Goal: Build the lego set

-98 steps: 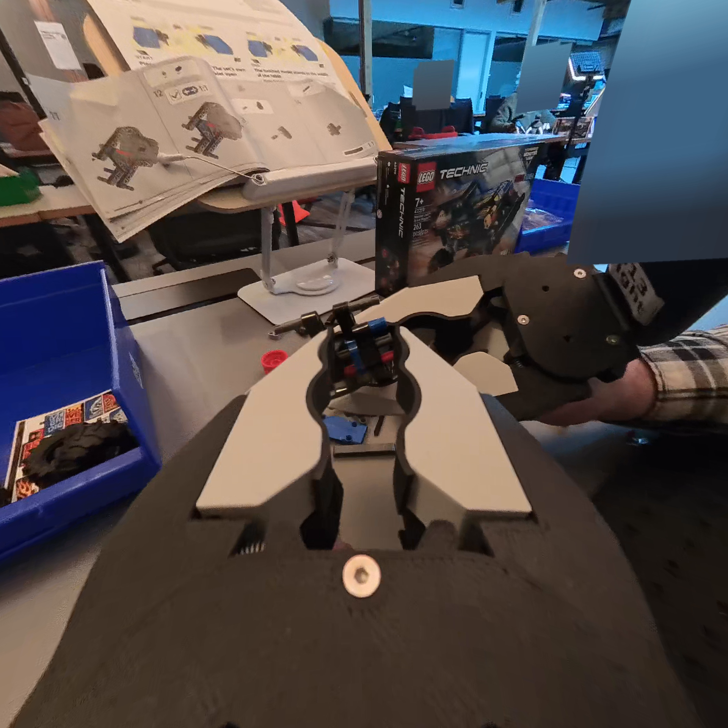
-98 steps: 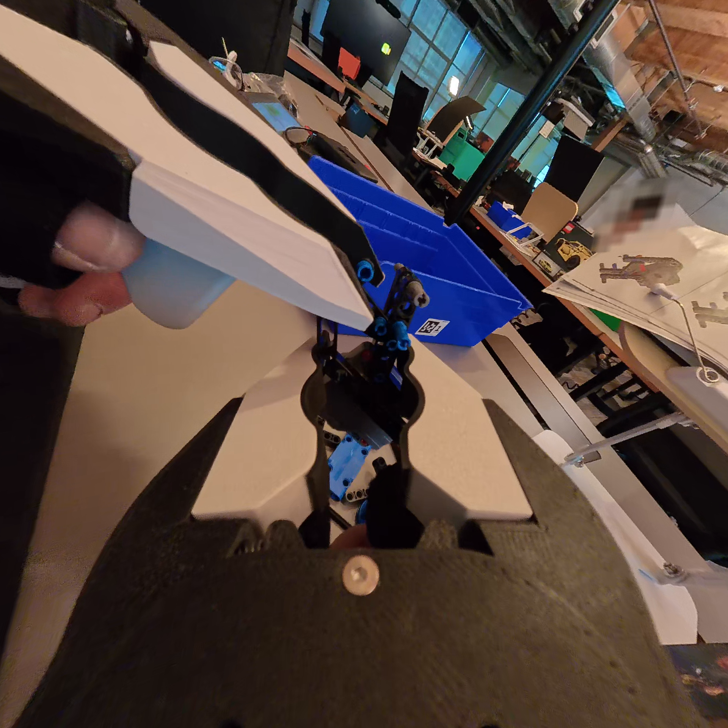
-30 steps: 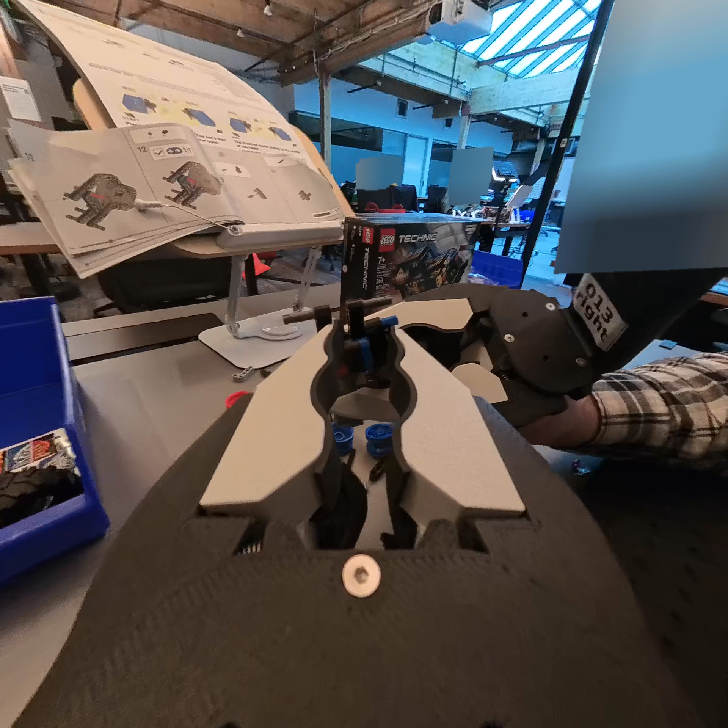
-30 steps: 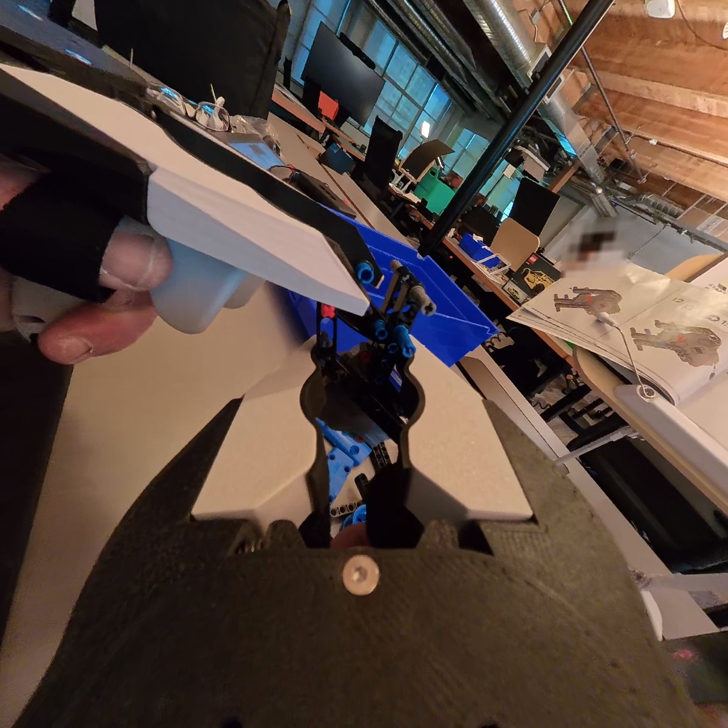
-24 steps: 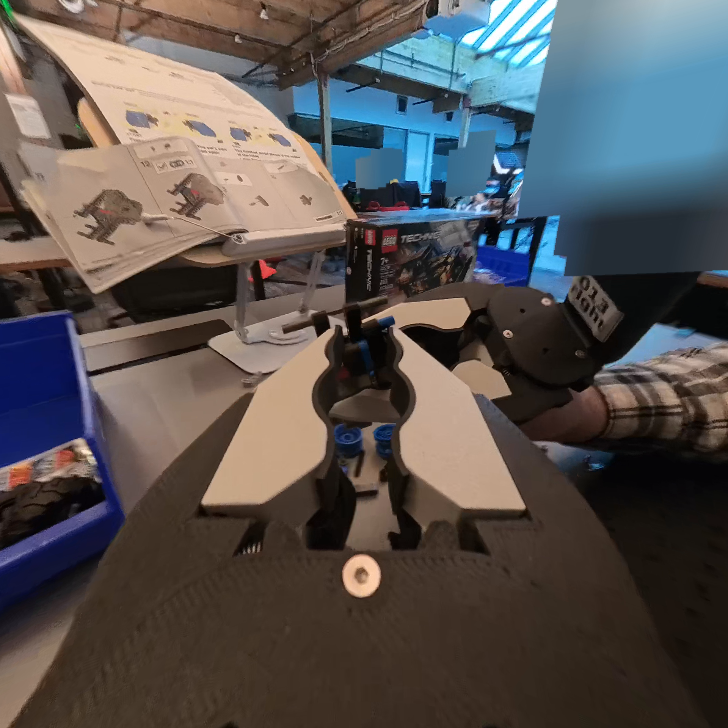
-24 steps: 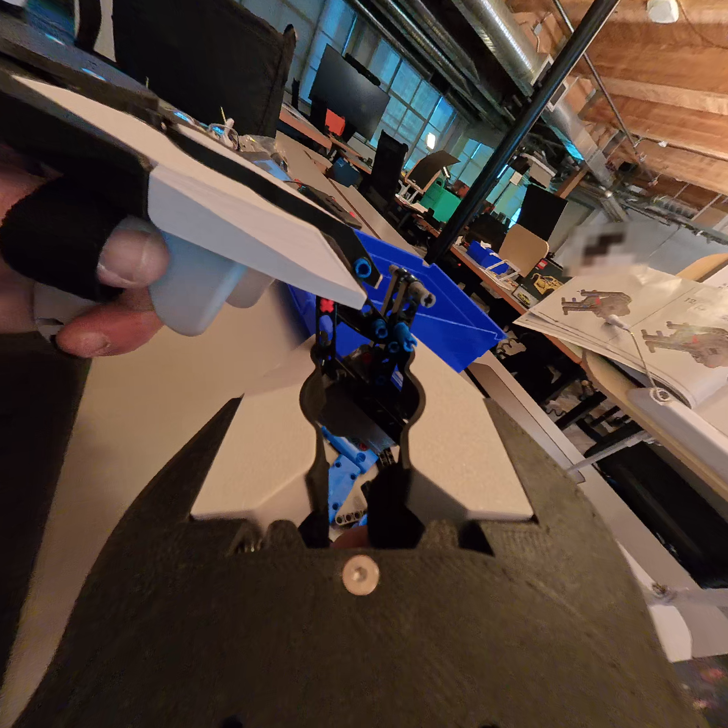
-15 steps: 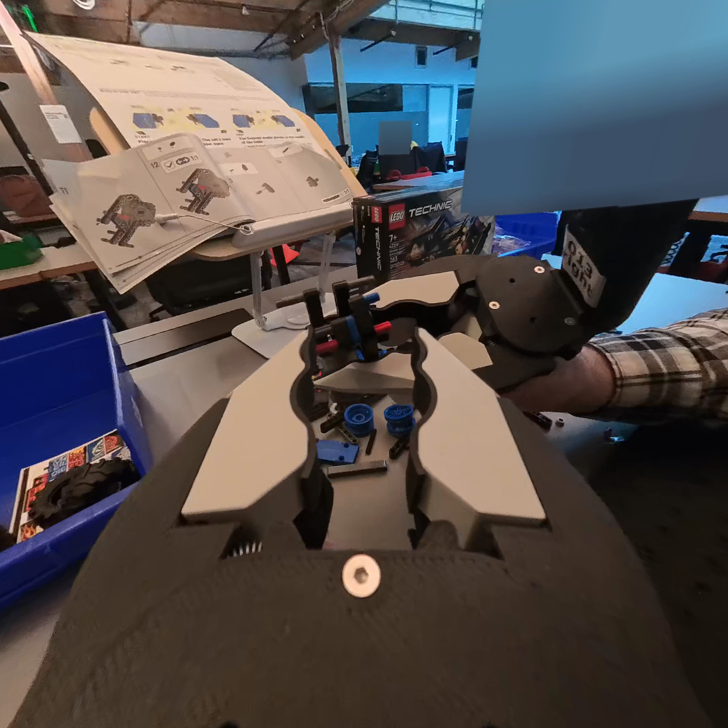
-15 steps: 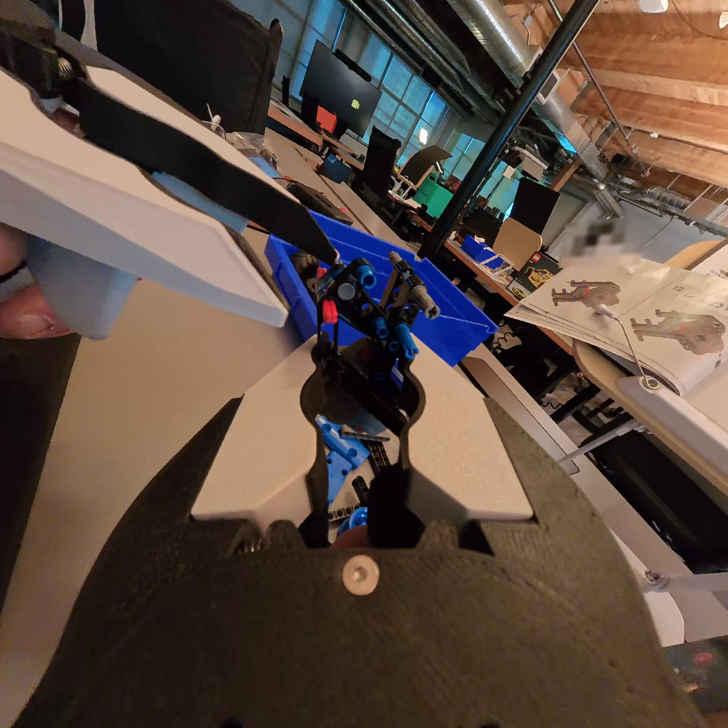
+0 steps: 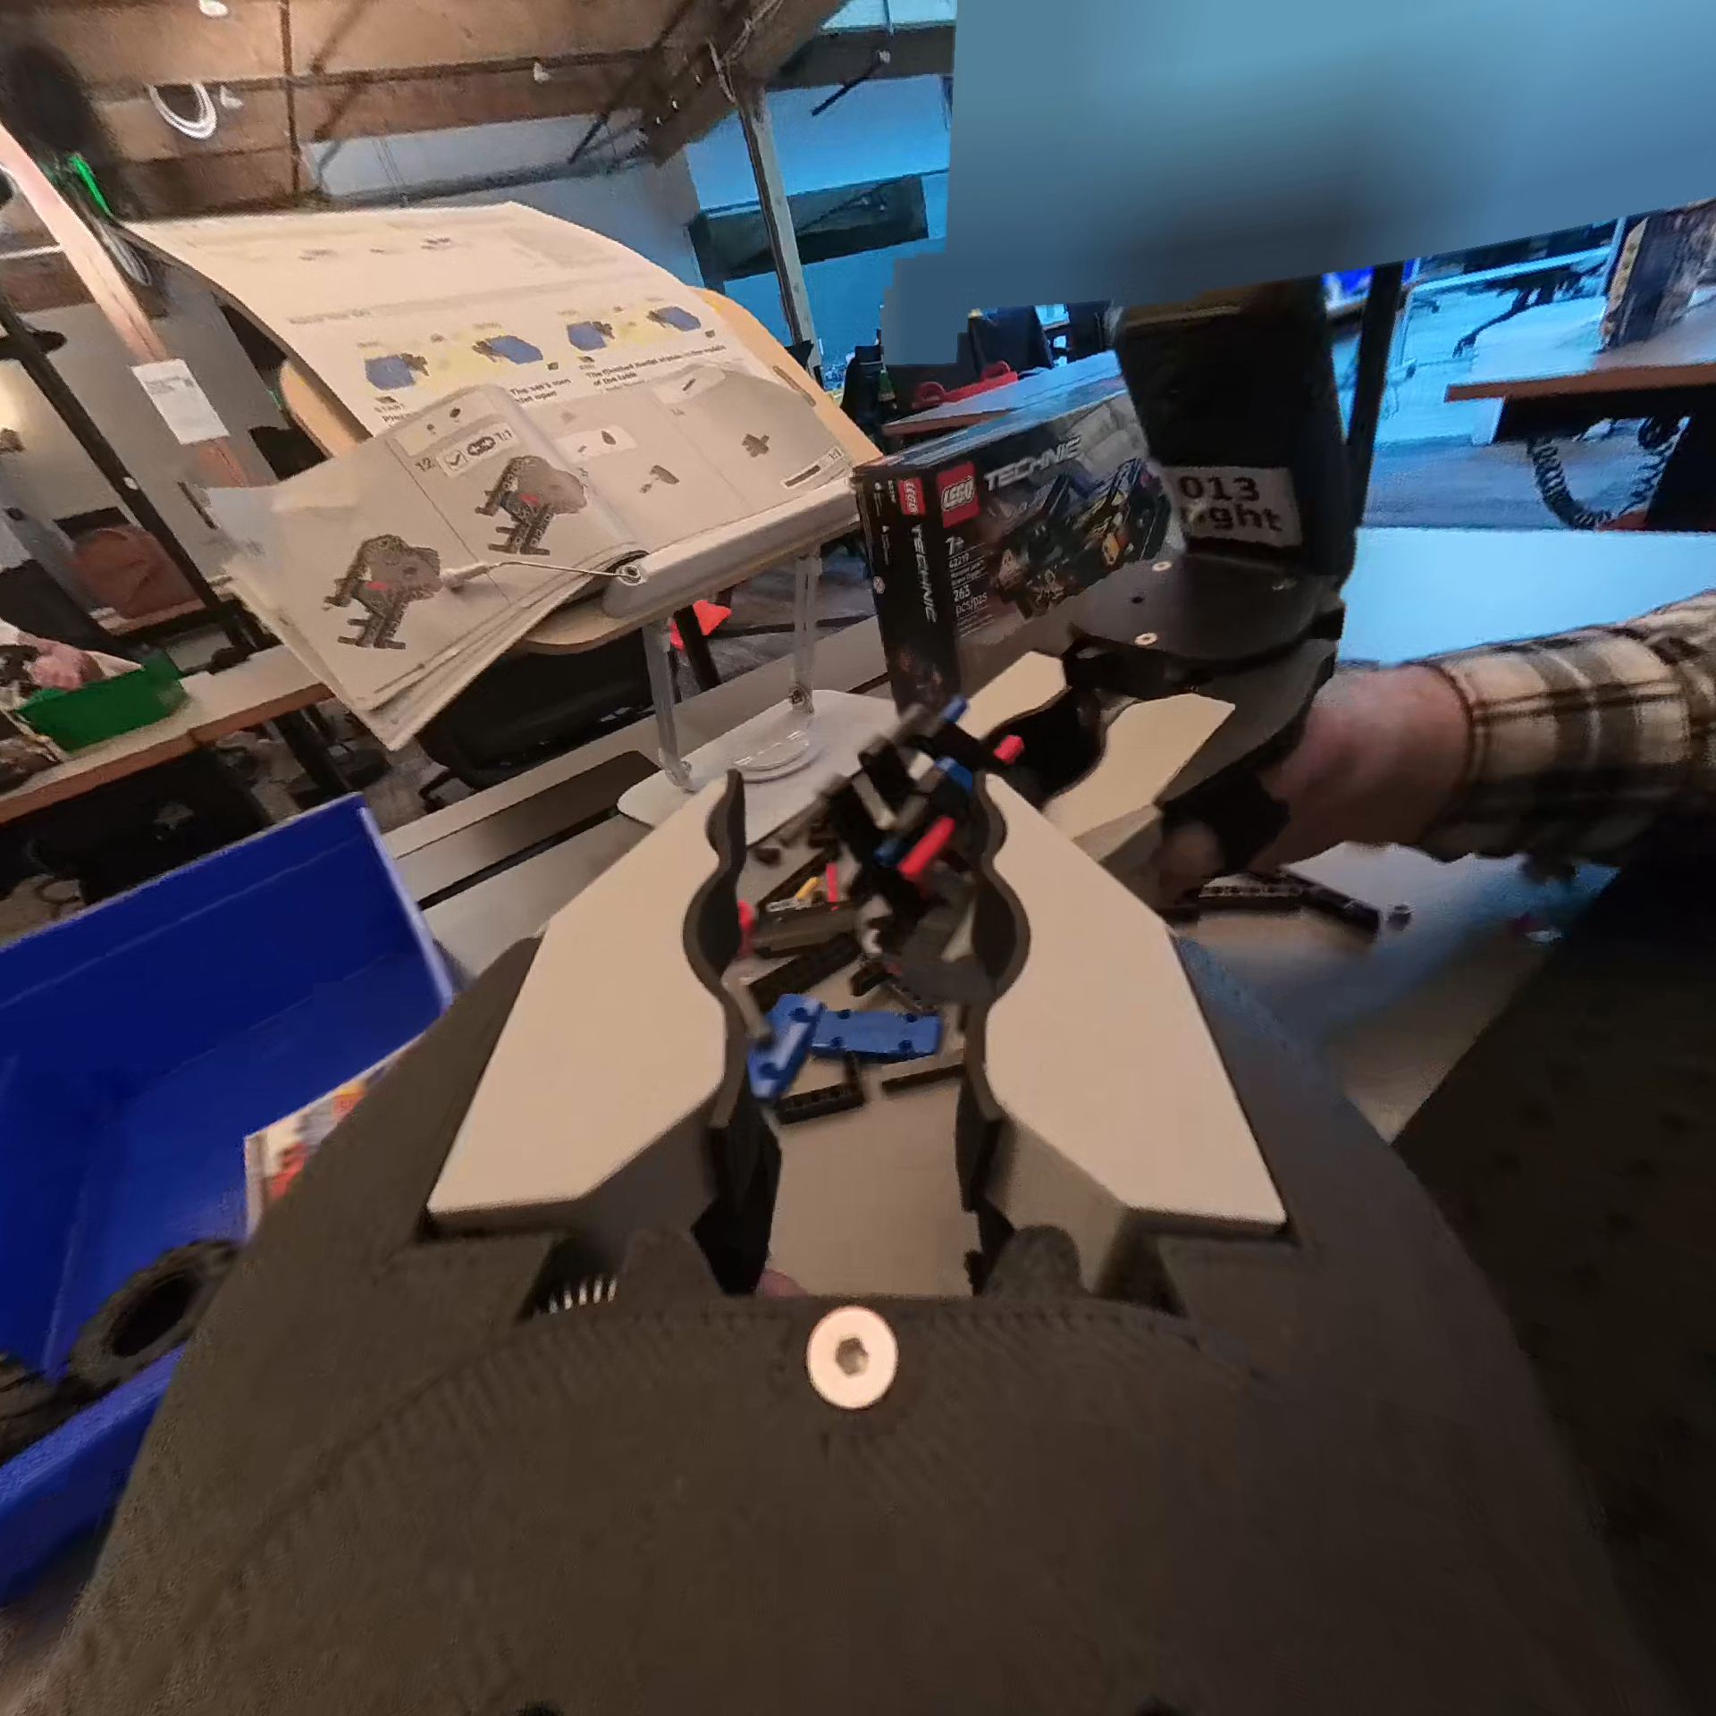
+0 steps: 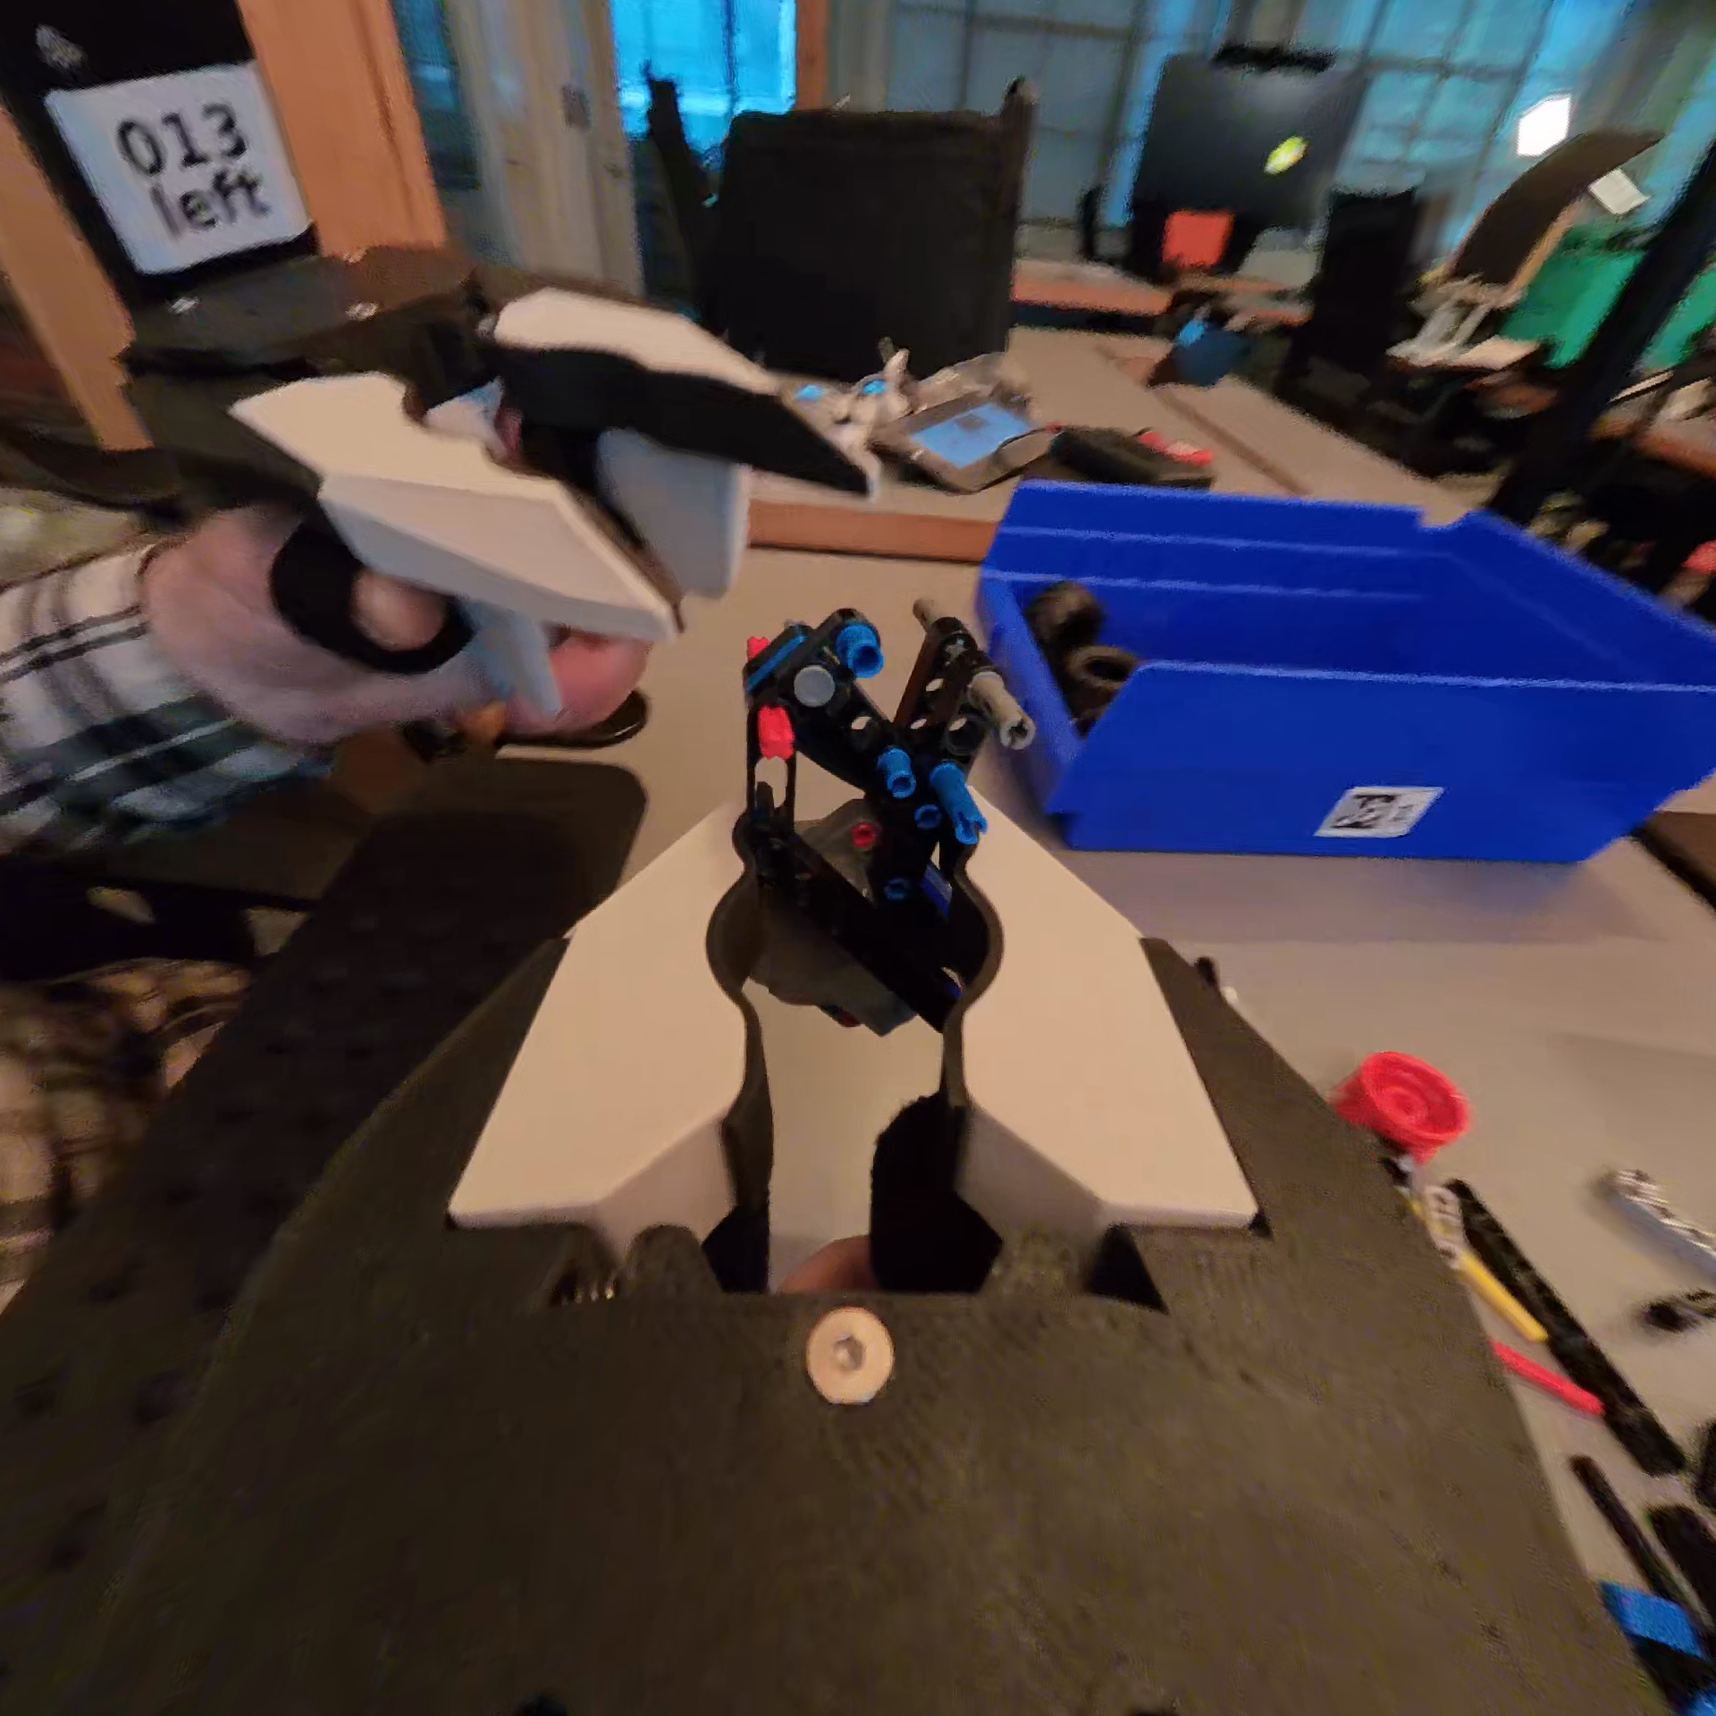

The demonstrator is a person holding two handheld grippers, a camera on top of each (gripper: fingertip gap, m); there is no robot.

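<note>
The part-built assembly (image 10: pixel 864 780) is a black beam frame with blue and red pins and a grey axle. My right gripper (image 10: pixel 850 836) is shut on its lower end and holds it upright above the table. In the left wrist view the assembly (image 9: pixel 905 808) shows just beyond my left gripper (image 9: pixel 854 808), which is open and empty. The right gripper (image 9: pixel 1049 743) comes in there from the right. In the right wrist view the left gripper (image 10: pixel 771 557) hangs up and to the left of the assembly, apart from it.
A blue bin (image 10: pixel 1346 696) with black tyres (image 10: pixel 1086 650) stands behind the assembly. The instruction booklet on its stand (image 9: pixel 520 520) and the set's box (image 9: pixel 1003 557) are at the back. Loose beams and a blue plate (image 9: pixel 845 1031) lie on the table, a red hub (image 10: pixel 1402 1105) to the right. Some 5 centimeters of space lies between my two pairs of fingers. My right gripper is the nearer one to the blue plate (image 9: pixel 845 1031): about 12 centimeters, against 20 centimeters.
My left gripper has opened, let go of the assembly and drawn away from it. My right gripper still holds the assembly and has swung round with it.
</note>
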